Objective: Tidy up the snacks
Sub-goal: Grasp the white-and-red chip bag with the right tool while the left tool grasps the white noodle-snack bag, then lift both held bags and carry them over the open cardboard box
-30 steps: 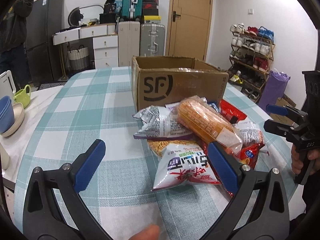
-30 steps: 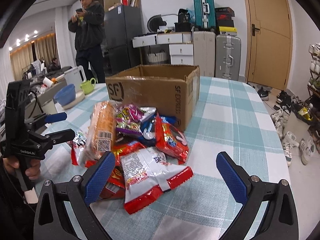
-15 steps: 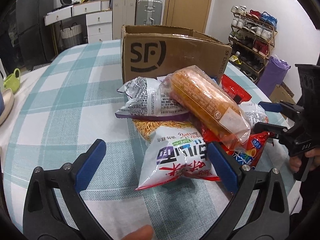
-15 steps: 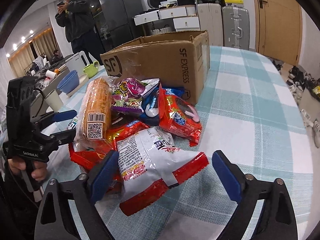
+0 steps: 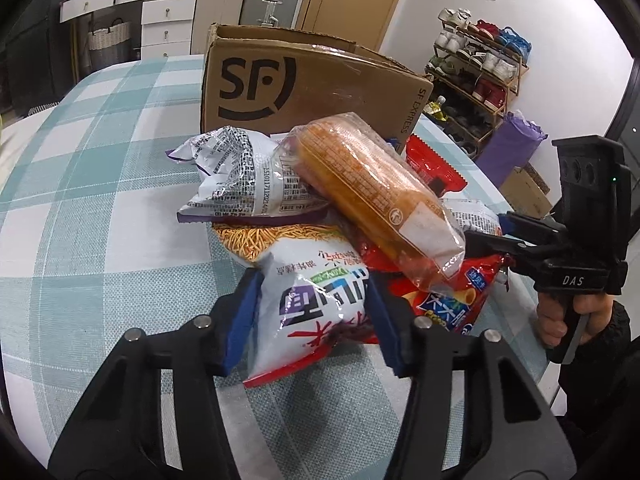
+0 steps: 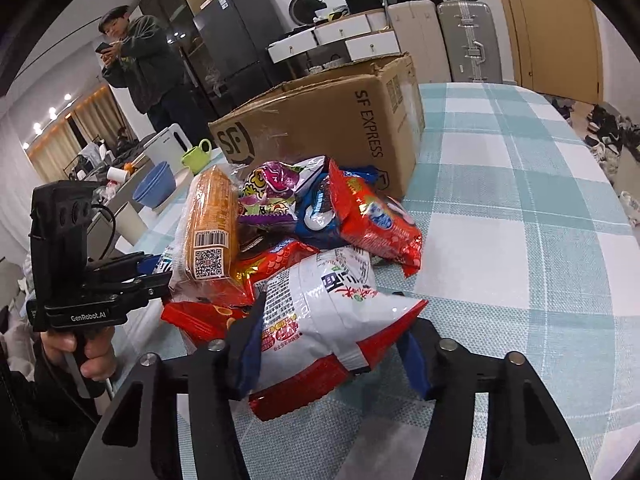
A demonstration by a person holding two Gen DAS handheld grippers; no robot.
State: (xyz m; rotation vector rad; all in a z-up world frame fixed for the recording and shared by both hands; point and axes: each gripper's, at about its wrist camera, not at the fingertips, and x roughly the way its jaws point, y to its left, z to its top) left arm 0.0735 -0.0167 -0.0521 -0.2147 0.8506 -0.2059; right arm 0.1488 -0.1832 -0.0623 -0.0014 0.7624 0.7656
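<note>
A pile of snack bags lies on the checked tablecloth in front of an open SF cardboard box (image 5: 316,84) (image 6: 328,120). My left gripper (image 5: 316,316) is shut on a white snack bag with purple and red print (image 5: 316,300); the blue pads press both its sides. My right gripper (image 6: 332,344) is shut on a white and red snack bag (image 6: 324,312) at the pile's near edge. A long orange biscuit pack (image 5: 376,192) (image 6: 210,232) lies on top of the pile. Each gripper shows in the other's view, at the pile's side.
Red, blue and purple snack bags (image 6: 372,216) fill the pile. Blue bowls (image 6: 154,190) and a green cup (image 6: 196,156) stand on a side counter. A person (image 6: 148,68) stands behind. A shoe rack (image 5: 480,60) and suitcases (image 5: 272,0) line the walls.
Both grippers moved forward into the pile and closed from wide open, the left onto the white purple-print bag, the right onto the white and red bag.
</note>
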